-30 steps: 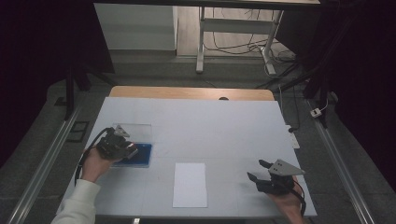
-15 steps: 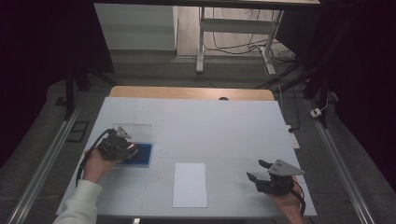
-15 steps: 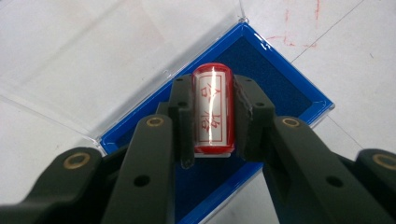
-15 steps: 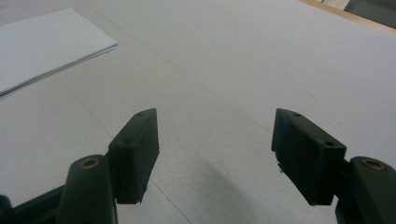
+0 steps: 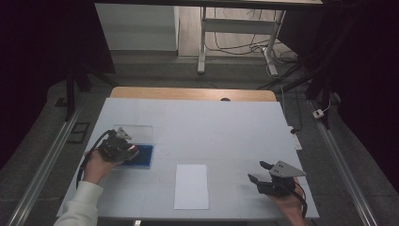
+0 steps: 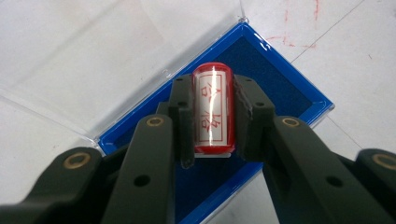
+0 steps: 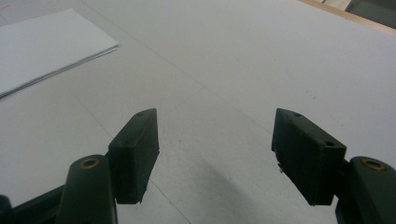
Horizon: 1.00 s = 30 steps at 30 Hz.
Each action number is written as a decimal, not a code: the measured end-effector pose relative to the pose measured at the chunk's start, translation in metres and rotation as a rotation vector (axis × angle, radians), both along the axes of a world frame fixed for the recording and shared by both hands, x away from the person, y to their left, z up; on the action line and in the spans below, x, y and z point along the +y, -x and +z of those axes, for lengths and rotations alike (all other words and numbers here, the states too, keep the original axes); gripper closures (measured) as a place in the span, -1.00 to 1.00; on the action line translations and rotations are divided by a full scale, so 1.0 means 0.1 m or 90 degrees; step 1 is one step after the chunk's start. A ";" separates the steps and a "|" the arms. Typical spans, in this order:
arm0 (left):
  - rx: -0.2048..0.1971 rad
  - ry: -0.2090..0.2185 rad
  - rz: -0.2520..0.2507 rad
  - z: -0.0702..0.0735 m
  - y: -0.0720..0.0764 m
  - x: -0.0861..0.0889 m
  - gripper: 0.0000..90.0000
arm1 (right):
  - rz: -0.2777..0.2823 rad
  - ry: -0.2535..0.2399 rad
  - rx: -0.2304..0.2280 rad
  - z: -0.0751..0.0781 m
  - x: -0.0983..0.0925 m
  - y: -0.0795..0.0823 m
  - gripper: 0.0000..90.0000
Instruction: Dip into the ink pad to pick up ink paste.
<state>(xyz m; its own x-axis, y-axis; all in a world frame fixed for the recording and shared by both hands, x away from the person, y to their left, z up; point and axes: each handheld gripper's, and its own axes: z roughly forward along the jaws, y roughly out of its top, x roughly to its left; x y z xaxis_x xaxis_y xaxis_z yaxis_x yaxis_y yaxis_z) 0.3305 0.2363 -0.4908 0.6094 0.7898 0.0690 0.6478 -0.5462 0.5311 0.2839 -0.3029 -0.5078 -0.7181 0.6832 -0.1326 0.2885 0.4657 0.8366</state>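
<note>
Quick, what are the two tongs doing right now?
Left tongs: closed on the red stamp, over the blue ink pad.
Right tongs: open, holding nothing, above the table.

In the left gripper view, the lower end of the red stamp is hidden between the black pads, and the near part of the blue ink pad is covered by the left gripper and cut off by the bottom edge. In the high view, the stamp is too small to be made out, and the right hand is cut off at the bottom edge. In the right gripper view, the paper sheet is cut off at the left edge.
</note>
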 end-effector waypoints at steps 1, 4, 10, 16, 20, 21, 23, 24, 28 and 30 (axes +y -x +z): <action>0.000 0.000 -0.001 0.00 0.00 0.00 0.59 | 0.001 -0.002 0.000 0.00 0.00 0.00 -0.30; -0.002 0.002 0.001 0.00 0.00 0.01 0.59 | 0.002 -0.001 0.000 0.00 0.00 0.00 -0.30; -0.007 0.013 0.000 0.01 0.01 0.03 0.58 | -0.001 -0.001 -0.001 0.00 -0.01 0.00 -0.30; -0.008 0.058 0.011 0.10 0.04 0.14 0.58 | -0.003 -0.003 -0.003 0.00 -0.03 0.00 -0.30; -0.030 0.082 0.016 0.23 0.09 0.19 0.58 | -0.003 -0.002 -0.003 0.01 -0.03 0.00 -0.30; -0.034 0.086 0.016 0.26 0.11 0.19 0.58 | -0.003 -0.003 -0.003 0.01 -0.03 0.00 -0.30; -0.045 0.090 0.014 0.32 0.14 0.20 0.58 | -0.003 -0.002 -0.003 0.01 -0.03 0.00 -0.30; -0.051 0.092 0.014 0.35 0.15 0.20 0.58 | -0.003 -0.001 -0.003 0.01 -0.03 0.00 -0.30; -0.069 0.095 0.005 0.46 0.21 0.20 0.58 | -0.003 0.002 -0.005 0.01 -0.03 0.00 -0.30; -0.074 0.096 0.005 0.49 0.23 0.19 0.58 | -0.003 0.002 -0.005 0.01 -0.03 0.00 -0.30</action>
